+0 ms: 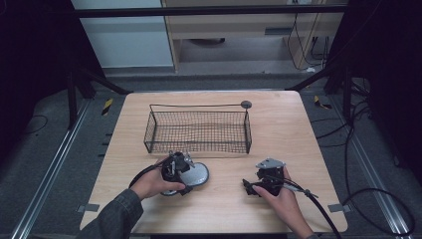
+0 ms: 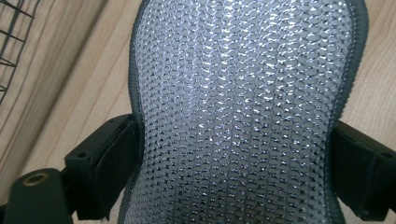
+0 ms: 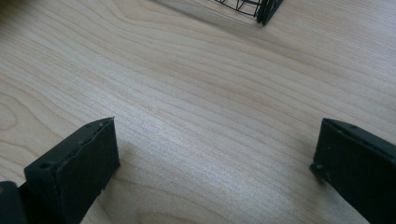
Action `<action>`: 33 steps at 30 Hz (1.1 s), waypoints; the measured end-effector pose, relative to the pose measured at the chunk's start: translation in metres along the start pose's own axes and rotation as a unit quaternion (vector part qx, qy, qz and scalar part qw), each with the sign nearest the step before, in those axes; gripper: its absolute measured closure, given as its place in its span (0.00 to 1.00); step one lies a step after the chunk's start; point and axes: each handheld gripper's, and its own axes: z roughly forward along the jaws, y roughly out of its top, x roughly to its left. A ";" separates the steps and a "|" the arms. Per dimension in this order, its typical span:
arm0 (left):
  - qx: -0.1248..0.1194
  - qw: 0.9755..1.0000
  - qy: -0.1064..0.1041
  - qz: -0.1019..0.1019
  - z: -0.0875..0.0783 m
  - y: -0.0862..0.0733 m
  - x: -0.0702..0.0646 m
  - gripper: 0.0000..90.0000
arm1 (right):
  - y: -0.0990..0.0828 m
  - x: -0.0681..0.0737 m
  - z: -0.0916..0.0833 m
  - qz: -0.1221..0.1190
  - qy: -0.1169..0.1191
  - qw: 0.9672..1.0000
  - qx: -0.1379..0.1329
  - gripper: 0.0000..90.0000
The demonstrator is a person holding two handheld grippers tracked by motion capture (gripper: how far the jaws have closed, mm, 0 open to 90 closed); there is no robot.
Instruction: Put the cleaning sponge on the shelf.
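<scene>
A silvery mesh pad (image 1: 197,174) with a dark stitched edge lies on the wooden table just in front of the black wire basket (image 1: 199,132). My left gripper (image 1: 180,169) is shut on it. In the left gripper view the pad (image 2: 243,84) runs up between the two black jaws, which press on its narrowed sides, and my left gripper (image 2: 233,144) holds it close above the wood. My right gripper (image 1: 249,187) rests at the front right of the table, a hand around it. Its jaws (image 3: 215,140) stand wide open over bare wood.
The basket has a long wire handle ending in a round grey knob (image 1: 246,104). One of its corners (image 3: 258,10) shows at the top of the right gripper view, and its mesh (image 2: 10,42) at the left of the left gripper view. Cables (image 1: 378,199) trail on the floor at right.
</scene>
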 end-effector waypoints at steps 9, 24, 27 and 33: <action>0.002 1.000 0.007 0.008 -0.005 -0.002 -0.003 0.12 | 0.000 0.000 0.000 0.000 0.000 1.000 0.000 0.00; -0.025 0.999 0.029 0.028 -0.032 0.007 -0.012 0.11 | 0.000 0.000 0.000 -0.001 0.001 1.000 -0.001 0.00; -0.030 0.999 0.032 0.030 -0.038 0.008 -0.012 0.12 | 0.000 0.000 0.000 -0.001 0.001 1.000 0.000 0.00; -0.037 0.998 0.041 0.030 -0.048 0.010 -0.010 0.11 | 0.000 0.000 0.000 -0.004 0.000 1.000 -0.002 0.00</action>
